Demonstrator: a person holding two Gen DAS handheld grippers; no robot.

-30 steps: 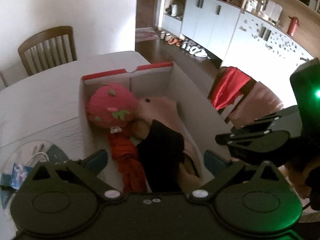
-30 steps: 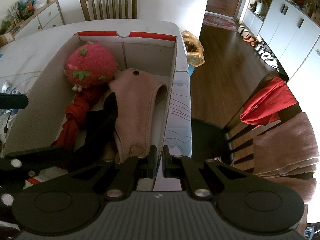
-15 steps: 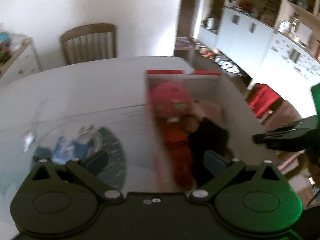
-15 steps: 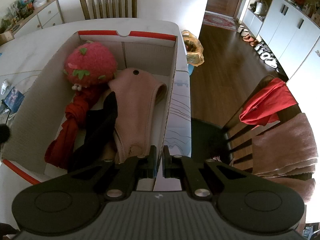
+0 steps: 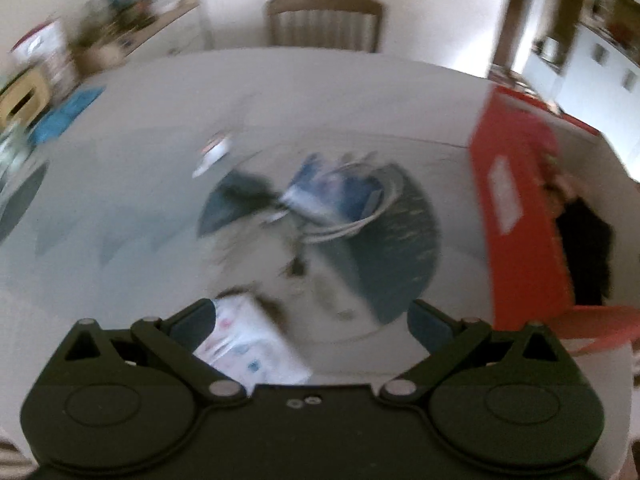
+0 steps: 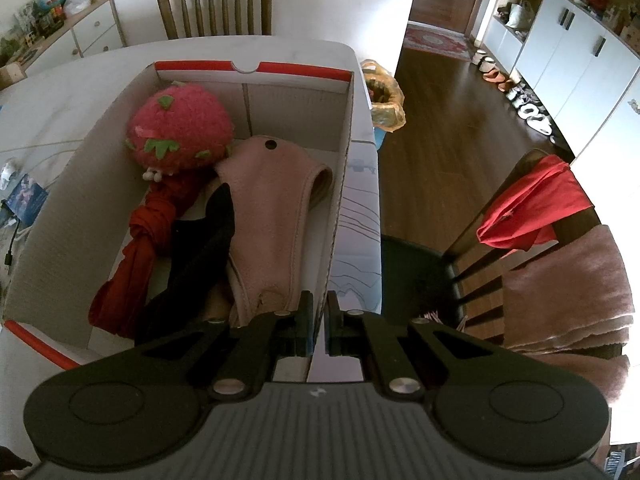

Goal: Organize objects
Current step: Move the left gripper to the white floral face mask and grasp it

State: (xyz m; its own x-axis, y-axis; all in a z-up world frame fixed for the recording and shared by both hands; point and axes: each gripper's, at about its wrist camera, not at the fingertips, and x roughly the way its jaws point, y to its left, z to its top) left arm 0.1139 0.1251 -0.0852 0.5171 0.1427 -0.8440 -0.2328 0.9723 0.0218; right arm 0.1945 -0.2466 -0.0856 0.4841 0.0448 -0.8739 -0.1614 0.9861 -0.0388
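The cardboard box [image 6: 340, 208] stands on the counter [image 6: 60, 92] and serves as the landmark here: inside it, against the far wall, sits a strawberry plush [image 6: 180, 132]; nearer than that lie a red cloth [image 6: 136, 248], a black cloth [image 6: 200, 248] and a pink pouch [image 6: 268, 216], side by side and touching. The right tongs [image 6: 318, 320] are drawn together at the box's near right wall, apparently pinching that wall to steady the box. Outside the box, to its left on the counter, the loose things wait: a blue packet [image 5: 332, 188] lying on a coil of white cable [image 5: 352, 224], and nearer, a pale printed packet [image 5: 248, 340]; the left-wrist view is smeared, so their exact make cannot be told. The left tongs [image 5: 312, 320] stand wide apart and empty above that clutter, with the printed packet partly under the left finger. The step in hand looks like fetching the next loose item for the box. To do it well, the left tongs should settle and stop before closing, pick one item rather than straddle packet and cable together, and come in over the item's narrow side so the pads meet it squarely. The right tongs are best kept as they are, so the box does not slide when something is dropped in.
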